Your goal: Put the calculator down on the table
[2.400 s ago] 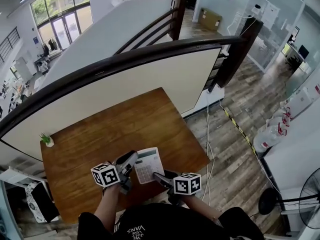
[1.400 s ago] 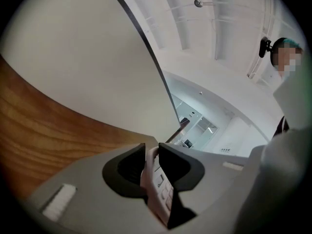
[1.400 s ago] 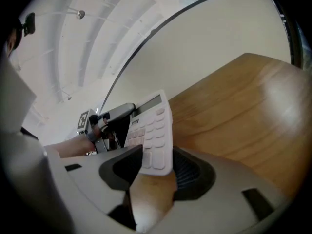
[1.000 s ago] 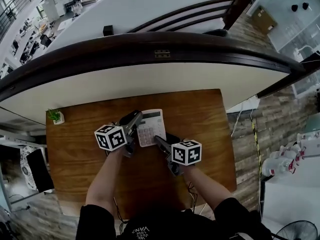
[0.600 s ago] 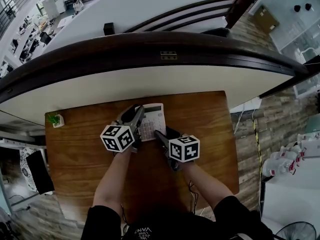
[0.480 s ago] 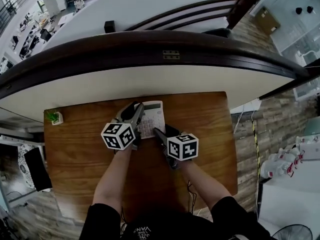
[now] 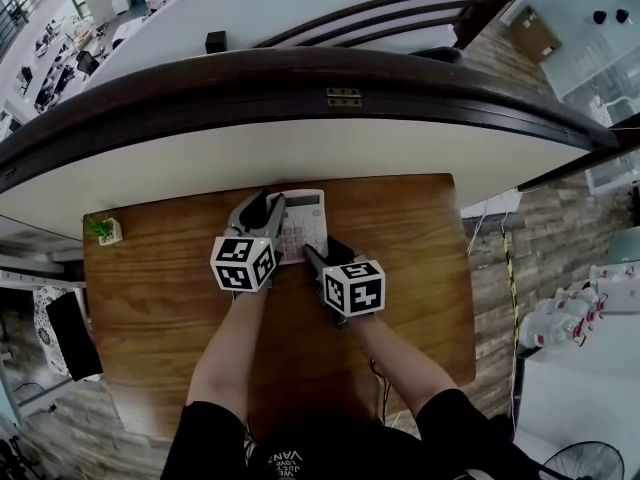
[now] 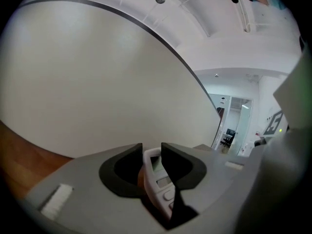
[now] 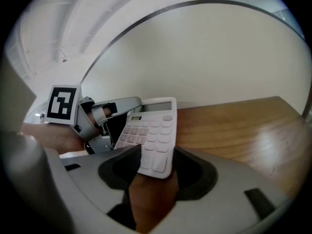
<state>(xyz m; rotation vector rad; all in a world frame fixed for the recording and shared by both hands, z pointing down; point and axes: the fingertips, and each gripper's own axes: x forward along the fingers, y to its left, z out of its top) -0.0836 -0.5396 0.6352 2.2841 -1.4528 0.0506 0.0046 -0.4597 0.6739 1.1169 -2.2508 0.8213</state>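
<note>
Wooden table (image 7: 410, 268) against curved white parapet (image 7: 420, 153)

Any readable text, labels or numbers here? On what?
None legible.
On the calculator: keys and display blurred, unreadable.
The shirt print at the head view's bottom edge: cut off, too small.
On the left gripper and right gripper cubes: square marker patterns only, no letters.

small potted plant (image 7: 100, 230) far left, just beside white curved panel (image 7: 420, 153). dark curved handrail (image 7: 200, 93) tops panel, brass plate (image 7: 343, 97) on rail. black box (image 7: 215, 41) on white ledge beyond. wood plank floor (image 7: 525, 268) at right, white bottles (image 7: 590, 303) near right edge.
</note>
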